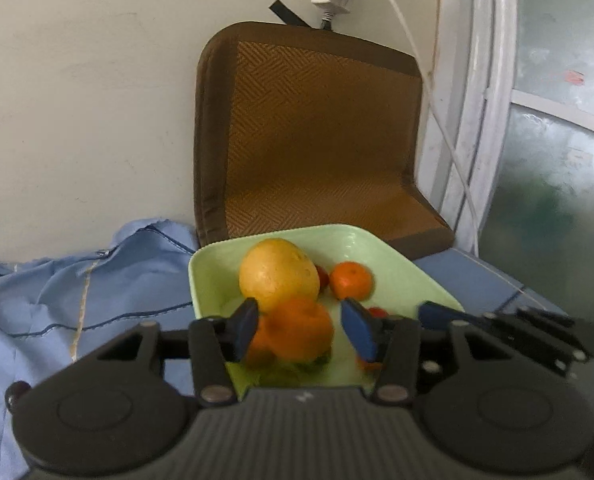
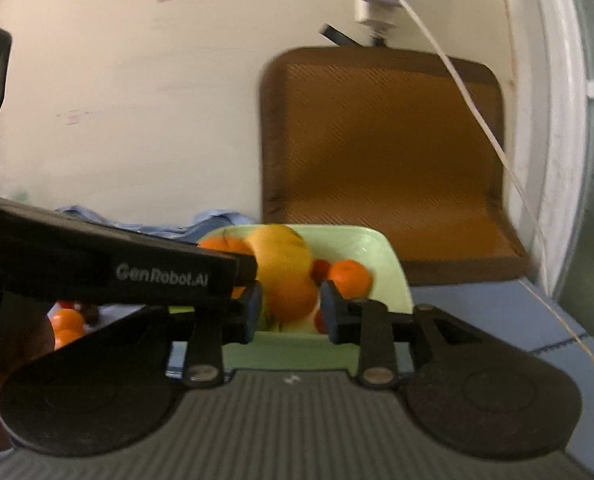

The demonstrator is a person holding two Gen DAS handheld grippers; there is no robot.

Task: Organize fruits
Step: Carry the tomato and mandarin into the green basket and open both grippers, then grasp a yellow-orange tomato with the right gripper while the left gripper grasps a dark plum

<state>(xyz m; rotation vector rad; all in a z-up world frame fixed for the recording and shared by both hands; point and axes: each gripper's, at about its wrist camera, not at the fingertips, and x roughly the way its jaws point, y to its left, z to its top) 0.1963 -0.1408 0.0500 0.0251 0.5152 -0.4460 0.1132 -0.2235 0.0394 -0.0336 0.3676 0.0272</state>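
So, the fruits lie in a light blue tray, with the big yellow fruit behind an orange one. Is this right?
Not quite: the tray is light green, not light blue; the blue is the cloth under and beside it. The left wrist view shows this clearly. The big yellow fruit does sit behind an orange one.

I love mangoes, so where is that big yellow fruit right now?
The big yellow fruit lies in the green tray, toward its back left in the left wrist view, with an orange in front and a small orange to its right.
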